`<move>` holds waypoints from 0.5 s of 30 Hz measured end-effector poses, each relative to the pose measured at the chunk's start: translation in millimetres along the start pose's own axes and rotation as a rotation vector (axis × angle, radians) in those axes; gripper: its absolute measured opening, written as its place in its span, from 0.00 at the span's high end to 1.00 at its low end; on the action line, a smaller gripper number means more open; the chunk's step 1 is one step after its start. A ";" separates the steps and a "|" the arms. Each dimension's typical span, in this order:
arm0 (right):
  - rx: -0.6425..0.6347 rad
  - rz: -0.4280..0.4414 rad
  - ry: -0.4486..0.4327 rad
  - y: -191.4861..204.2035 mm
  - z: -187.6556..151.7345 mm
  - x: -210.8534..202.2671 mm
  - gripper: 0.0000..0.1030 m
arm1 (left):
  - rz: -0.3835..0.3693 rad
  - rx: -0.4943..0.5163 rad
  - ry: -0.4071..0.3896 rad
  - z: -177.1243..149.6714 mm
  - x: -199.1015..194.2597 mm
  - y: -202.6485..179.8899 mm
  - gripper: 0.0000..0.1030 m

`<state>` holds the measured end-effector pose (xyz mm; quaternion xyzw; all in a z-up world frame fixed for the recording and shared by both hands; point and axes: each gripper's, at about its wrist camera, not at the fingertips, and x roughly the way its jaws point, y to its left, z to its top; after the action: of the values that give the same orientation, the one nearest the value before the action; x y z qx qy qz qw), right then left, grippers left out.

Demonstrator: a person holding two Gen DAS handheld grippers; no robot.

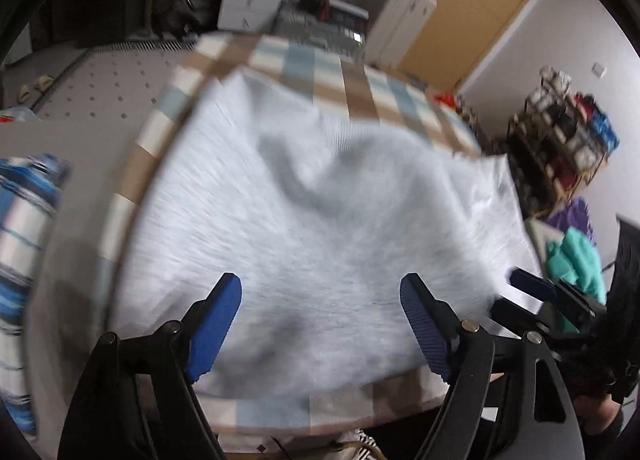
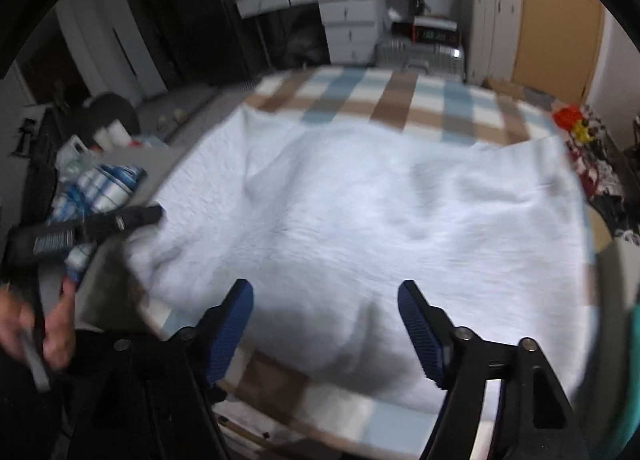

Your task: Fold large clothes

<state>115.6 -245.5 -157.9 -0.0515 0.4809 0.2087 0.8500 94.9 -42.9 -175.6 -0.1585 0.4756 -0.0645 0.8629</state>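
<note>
Left-wrist view first: my left gripper [image 1: 320, 324], blue pads spread wide and empty, hangs over the pale blue-white ribbed garment [image 1: 320, 188] filling frame centre on a checked brown-and-blue tablecloth [image 1: 360, 96]. Right-wrist view: my right gripper [image 2: 325, 330], jaws likewise apart, nothing between; garment central.

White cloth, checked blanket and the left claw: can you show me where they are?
white cloth [image 2: 360, 220], right wrist view, middle of its top.
checked blanket [image 2: 404, 100], right wrist view, bare far part.
left claw [image 1: 320, 324], left wrist view, midway between its fingertips.
</note>
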 end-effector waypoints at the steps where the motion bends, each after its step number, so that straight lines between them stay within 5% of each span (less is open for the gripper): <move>1: 0.004 -0.013 0.028 0.8 2.0 18.9 0.49 | 0.023 0.002 0.022 -4.0 14.1 -5.1 0.24; 8: 0.031 -0.067 0.140 -7.7 -2.3 74.4 0.49 | 0.102 0.073 0.116 -5.7 46.3 15.0 0.24; 15: 0.044 -0.040 0.156 -10.6 26.2 45.5 0.50 | 0.074 0.016 0.095 1.6 31.0 32.3 0.24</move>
<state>161.3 -233.7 -183.3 -0.0586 0.5490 0.1762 0.8149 111.6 -20.3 -210.5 -0.1306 0.5212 -0.0440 0.8422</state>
